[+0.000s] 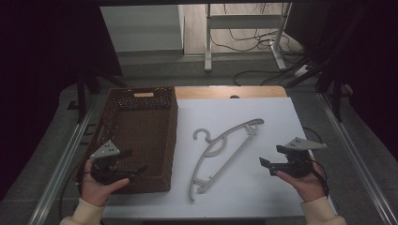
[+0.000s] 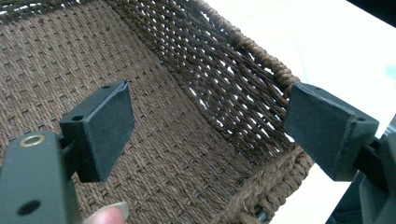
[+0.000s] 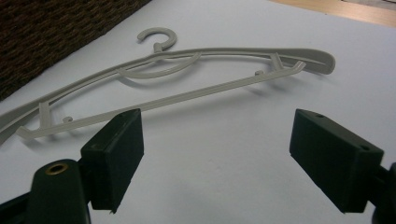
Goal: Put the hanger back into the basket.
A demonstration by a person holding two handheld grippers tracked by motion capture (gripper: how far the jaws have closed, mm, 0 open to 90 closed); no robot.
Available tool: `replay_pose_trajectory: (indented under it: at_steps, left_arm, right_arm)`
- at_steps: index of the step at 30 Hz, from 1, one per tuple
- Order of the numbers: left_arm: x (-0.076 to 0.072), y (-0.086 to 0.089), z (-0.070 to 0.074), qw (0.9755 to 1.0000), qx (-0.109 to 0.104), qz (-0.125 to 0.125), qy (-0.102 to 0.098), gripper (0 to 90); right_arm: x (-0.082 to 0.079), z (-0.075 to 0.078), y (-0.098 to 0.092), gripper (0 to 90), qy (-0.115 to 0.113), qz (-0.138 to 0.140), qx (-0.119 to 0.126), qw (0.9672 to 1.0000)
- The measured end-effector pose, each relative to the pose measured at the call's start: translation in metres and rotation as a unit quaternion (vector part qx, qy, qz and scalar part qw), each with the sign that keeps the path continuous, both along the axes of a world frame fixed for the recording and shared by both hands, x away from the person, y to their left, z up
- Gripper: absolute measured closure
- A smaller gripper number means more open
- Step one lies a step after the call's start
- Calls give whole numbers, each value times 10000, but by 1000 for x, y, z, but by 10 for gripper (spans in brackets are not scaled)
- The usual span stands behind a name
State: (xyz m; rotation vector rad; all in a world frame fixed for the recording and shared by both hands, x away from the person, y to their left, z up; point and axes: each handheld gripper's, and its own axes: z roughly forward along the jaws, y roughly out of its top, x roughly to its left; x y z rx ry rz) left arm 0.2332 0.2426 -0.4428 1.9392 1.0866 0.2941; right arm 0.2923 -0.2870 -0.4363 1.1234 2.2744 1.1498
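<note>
A grey plastic clothes hanger [image 1: 225, 147] lies flat on the white table top, its hook toward the basket; in the right gripper view the hanger [image 3: 187, 74] stretches across just beyond the jaws. A brown woven basket [image 1: 169, 140] stands at the left. My left gripper [image 1: 133, 161] hovers over the basket's near end, open, with nothing between its pads; in its own view the left gripper [image 2: 210, 135] looks into the basket [image 2: 252, 51]. My right gripper [image 1: 272, 157] is held to the right of the hanger, open and empty, and the right gripper [image 3: 217, 163] faces the hanger.
The white table [image 1: 263, 112] has a wooden strip [image 1: 225, 92] at its far edge. Metal rails [image 1: 356, 159] run along both sides. Beyond the table stand a desk frame [image 1: 244, 28] and floor cables.
</note>
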Motion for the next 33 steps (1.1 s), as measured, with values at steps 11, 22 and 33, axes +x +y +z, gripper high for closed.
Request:
replay_pose_trajectory:
  at_steps: [11, 22, 33]
  left_arm:
    - [3, -1, 0, 10000, 2, -38, -18, 142]
    - [4, -1, 1, 10000, -63, -53, -17, 140]
    - [6, 1, 3, 10000, -61, -10, -15, 145]
  right_arm:
    - [0, 1, 2, 193, 65, -29, -126, 9999]
    - [3, -4, 5, 202, 169, -138, -158, 9996]
    - [7, -6, 15, 213, 287, -170, -260, 9991]
